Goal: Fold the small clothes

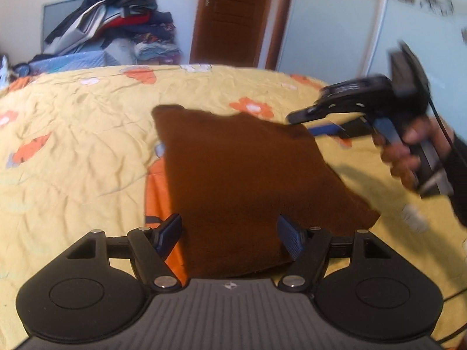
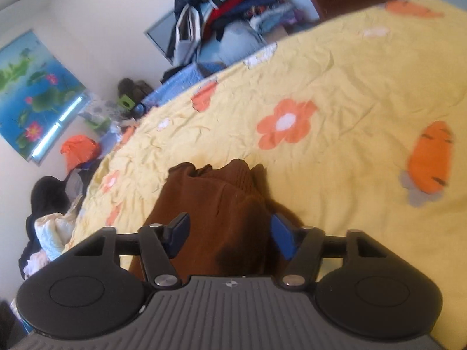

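The brown garment (image 1: 233, 180) lies flat on the yellow bedspread (image 1: 73, 145) with orange flowers, and its long axis runs away from the left gripper (image 1: 230, 237) toward the far side of the bed. The near edge of the cloth sits directly under this gripper, between its two blue pads. The jaws stand wide apart and the pads do not press on the cloth, so the left gripper holds nothing.

The right gripper (image 1: 309, 121) hangs over the far right corner of the garment, in the person's hand (image 1: 408, 154). In the right wrist view the same gripper (image 2: 230, 236) looks along the cloth (image 2: 216, 204), whose far end is bunched into small ridges. Its jaws are moderately apart, the cloth lies between them, and the pads seem not to touch it, though the picture is blurred.

So the left gripper is nearer to the near edge and the right gripper is nearer to the far right corner. A fold along the long axis probably needs the near edge to travel straight ahead toward the far edge, and both grippers would have to close on the cloth first.

A pile of clothes (image 1: 116, 23) stands behind the bed, well apart from the garment.
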A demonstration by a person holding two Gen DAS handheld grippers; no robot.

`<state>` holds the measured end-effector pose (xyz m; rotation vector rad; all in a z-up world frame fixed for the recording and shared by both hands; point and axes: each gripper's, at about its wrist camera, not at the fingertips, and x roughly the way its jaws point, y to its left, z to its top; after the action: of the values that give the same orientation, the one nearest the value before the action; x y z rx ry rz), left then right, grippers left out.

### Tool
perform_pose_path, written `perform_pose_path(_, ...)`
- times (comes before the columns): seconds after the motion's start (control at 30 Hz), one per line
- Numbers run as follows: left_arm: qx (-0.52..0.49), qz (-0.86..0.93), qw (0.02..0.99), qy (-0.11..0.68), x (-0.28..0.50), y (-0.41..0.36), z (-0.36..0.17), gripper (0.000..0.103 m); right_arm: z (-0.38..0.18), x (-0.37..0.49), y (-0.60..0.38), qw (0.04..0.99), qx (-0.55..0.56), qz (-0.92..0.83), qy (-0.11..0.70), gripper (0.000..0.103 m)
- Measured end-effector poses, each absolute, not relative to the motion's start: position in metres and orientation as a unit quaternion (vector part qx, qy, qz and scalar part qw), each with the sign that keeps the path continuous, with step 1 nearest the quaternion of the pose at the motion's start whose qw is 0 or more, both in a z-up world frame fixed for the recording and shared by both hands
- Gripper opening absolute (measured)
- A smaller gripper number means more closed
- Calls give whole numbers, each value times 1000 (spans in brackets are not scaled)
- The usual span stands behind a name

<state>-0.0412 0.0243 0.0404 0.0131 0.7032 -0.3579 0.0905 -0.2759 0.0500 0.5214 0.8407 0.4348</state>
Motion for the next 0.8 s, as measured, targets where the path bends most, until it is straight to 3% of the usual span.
perform_pose_path(0.03, 14, -174, 922, 347, -41, 22, 39, 72, 44, 96, -269, 855, 233, 212, 411, 12)
perform_pose_path(0.13, 16, -178, 921, 347, -46, 24, 36, 72, 36, 90, -260, 875, 170, 200, 407, 10)
perform_pose_path(0.23, -7, -181, 915, 360, -43, 32, 33, 72, 12, 88, -285, 865, 216, 179, 416, 9)
perform_pose_path(0.3, -13, -181, 914, 363, -39, 34, 34, 72, 8, 82, -289, 863, 236, 185, 406, 14)
perform_pose_path(0.37, -11, -185, 919, 348, -39, 32, 41, 72, 19, 81, -286, 864, 239, 184, 404, 43)
perform_pose_path(0.4, -10, -191, 922, 336, -40, 31, 46, 72, 29, 82, -284, 868, 241, 177, 397, 46)
perform_pose_path(0.57, 9, -220, 920, 324, -31, 8, 46, 72, 79, 108, -253, 872, 250, 238, 348, 47)
perform_pose_path(0.6, 11, -223, 915, 337, -25, 3, 40, 72, 82, 117, -236, 864, 243, 261, 355, 49)
perform_pose_path(0.67, 16, -214, 908, 360, -15, -6, 27, 73, 80, 138, -197, 846, 223, 300, 380, 66)
perform_pose_path(0.73, 32, -211, 909, 358, -17, -13, 25, 82, 65, 161, -161, 824, 213, 320, 415, 67)
perform_pose_path(0.8, 51, -203, 906, 367, -19, -21, 22, 83, 43, 185, -133, 805, 205, 314, 459, 65)
